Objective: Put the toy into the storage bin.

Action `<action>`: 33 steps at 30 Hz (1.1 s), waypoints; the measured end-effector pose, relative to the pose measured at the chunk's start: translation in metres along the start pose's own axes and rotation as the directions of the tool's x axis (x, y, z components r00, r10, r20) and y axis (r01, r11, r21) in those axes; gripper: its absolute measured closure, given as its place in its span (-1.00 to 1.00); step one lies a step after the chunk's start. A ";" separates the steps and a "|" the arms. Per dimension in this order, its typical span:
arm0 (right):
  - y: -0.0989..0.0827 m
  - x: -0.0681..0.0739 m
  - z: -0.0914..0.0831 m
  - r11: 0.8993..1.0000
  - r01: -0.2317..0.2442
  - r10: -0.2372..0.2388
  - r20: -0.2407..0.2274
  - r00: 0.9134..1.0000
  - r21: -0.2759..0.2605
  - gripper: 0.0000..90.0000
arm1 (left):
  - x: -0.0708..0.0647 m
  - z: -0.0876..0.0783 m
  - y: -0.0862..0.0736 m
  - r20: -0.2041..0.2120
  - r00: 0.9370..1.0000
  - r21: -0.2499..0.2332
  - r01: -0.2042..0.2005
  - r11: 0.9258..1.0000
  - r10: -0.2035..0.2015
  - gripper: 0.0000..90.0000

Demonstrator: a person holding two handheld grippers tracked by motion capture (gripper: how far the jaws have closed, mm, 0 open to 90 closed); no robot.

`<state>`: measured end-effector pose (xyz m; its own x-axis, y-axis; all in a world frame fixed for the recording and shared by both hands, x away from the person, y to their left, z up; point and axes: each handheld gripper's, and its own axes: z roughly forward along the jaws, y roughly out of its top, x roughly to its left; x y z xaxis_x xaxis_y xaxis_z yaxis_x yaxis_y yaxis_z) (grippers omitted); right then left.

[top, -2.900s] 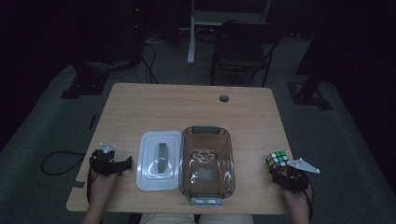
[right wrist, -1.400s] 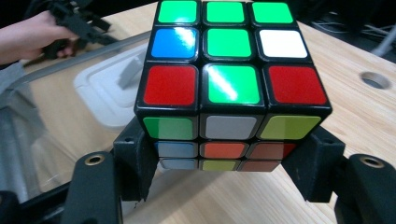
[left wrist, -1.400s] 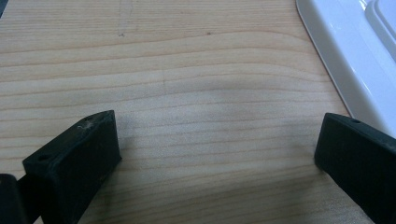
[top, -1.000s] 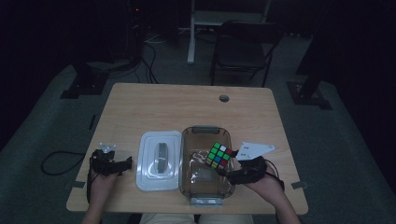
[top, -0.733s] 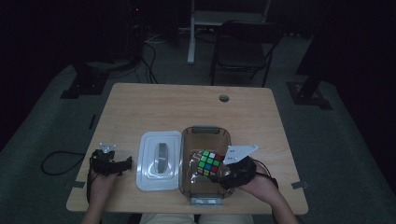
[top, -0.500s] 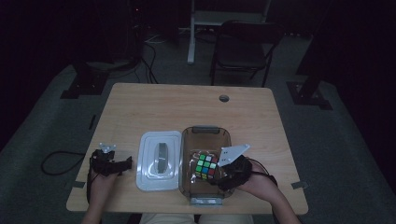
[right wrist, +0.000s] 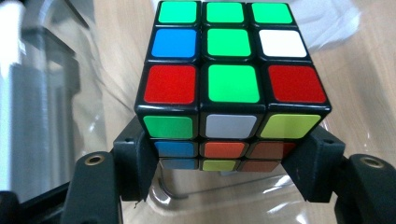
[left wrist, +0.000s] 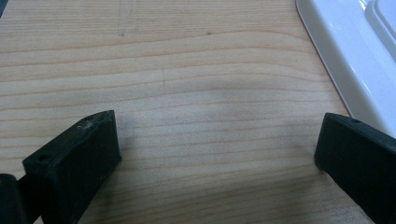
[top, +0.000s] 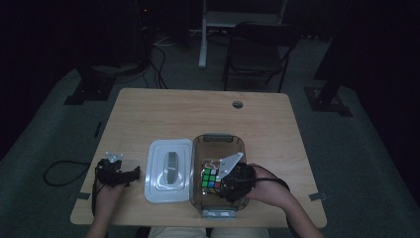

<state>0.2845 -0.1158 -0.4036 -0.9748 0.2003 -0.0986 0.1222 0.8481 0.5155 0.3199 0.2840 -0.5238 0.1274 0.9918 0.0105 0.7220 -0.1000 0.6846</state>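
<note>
Right gripper (top: 223,182) clamps puzzle cube (right wrist: 231,79) inside brown box (top: 218,141), likely for storing; left gripper (left wrist: 219,154) open, idle beside lid (top: 168,171).

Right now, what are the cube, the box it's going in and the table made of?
The Rubik's cube looks like glossy black plastic with smooth coloured tiles that catch the light. The container seems to be clear, brownish plastic: the table shows through its walls. The table looks like pale wood or wood-look laminate, with grain lines.
</note>
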 end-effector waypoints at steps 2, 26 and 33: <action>0.003 0.000 0.004 0.999 0.013 -0.013 0.001 1.000 0.031 -0.24 | 0.000 0.000 0.000 0.000 1.000 -0.001 0.000 1.000 0.000 -0.98; 0.026 -0.006 0.050 0.918 0.055 -0.052 -0.018 0.998 0.392 -0.24 | 0.000 0.000 0.000 0.000 1.000 -0.001 0.001 1.000 -0.001 -0.98; 0.027 -0.005 0.052 0.908 0.068 -0.054 -0.046 0.997 0.413 -0.24 | 0.000 0.000 0.000 0.000 1.000 -0.001 0.001 1.000 -0.001 -0.98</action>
<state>0.3023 -0.0682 -0.4332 -0.9875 0.1313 -0.0868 0.1215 0.9865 0.1098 0.3199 0.2839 -0.5239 0.1267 0.9919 0.0096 0.7214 -0.0987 0.6855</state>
